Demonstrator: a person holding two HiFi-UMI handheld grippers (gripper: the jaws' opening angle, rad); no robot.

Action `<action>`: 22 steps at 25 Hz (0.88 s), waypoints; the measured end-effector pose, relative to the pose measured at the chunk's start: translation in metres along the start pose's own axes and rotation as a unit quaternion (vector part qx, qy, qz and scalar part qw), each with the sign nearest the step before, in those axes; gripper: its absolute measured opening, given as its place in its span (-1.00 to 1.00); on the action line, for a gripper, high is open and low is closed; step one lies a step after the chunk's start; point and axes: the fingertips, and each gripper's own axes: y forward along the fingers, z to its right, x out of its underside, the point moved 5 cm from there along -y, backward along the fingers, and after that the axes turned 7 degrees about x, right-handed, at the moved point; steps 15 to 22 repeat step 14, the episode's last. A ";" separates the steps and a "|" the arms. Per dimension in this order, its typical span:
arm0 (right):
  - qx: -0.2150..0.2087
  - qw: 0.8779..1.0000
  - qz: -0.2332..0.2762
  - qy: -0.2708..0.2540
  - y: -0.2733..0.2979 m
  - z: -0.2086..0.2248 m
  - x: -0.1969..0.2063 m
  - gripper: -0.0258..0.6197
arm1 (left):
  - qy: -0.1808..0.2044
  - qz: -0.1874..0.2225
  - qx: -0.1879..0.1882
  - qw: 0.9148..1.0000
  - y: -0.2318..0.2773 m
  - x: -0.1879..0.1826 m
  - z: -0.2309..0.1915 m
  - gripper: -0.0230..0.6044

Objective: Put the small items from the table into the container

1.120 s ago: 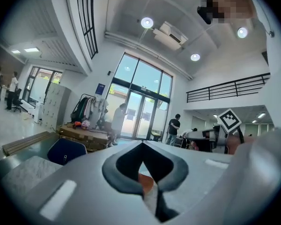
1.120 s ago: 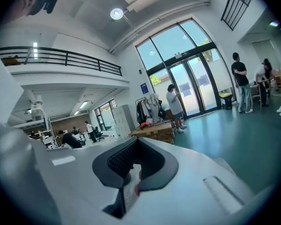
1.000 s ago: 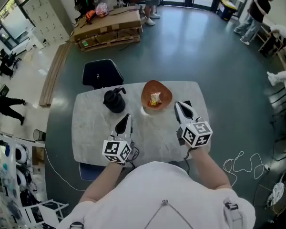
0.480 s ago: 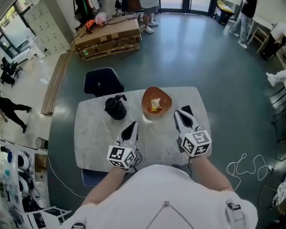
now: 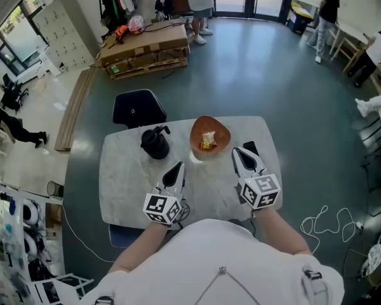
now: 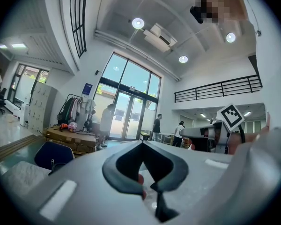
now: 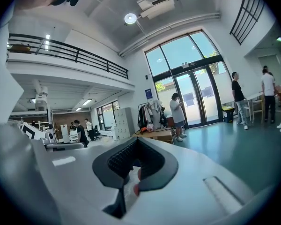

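A brown bowl (image 5: 217, 129) stands at the far middle of the white marble table (image 5: 127, 183), with a small yellow and red packet (image 5: 207, 140) lying in it. My left gripper (image 5: 178, 166) hovers over the table's near left part, shut and holding nothing, its tip short of the bowl. My right gripper (image 5: 236, 152) is shut and holds nothing too, just to the right of the bowl and nearer to me. In the left gripper view the jaws of the left gripper (image 6: 141, 144) meet at their tips. The right gripper (image 7: 136, 139) shows the same in its own view.
A black kettle (image 5: 155, 143) stands left of the bowl. A flat dark thing (image 5: 250, 148) lies beside the right gripper. A blue chair (image 5: 136, 108) stands behind the table. Cardboard on pallets (image 5: 149, 48) and several people are farther off on the floor.
The head view has shifted a little. Both grippers stay shut where they were. People in the background have walked on.
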 end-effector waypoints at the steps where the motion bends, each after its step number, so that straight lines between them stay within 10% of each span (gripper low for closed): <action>1: 0.001 1.000 -0.001 -0.001 0.001 0.000 0.000 -0.84 | -0.001 -0.001 -0.001 1.000 0.000 0.000 -0.001 -0.91; 22: 0.017 1.000 -0.017 -0.008 0.008 0.005 0.008 -0.84 | -0.011 -0.004 -0.002 1.000 0.002 0.003 -0.009 -0.91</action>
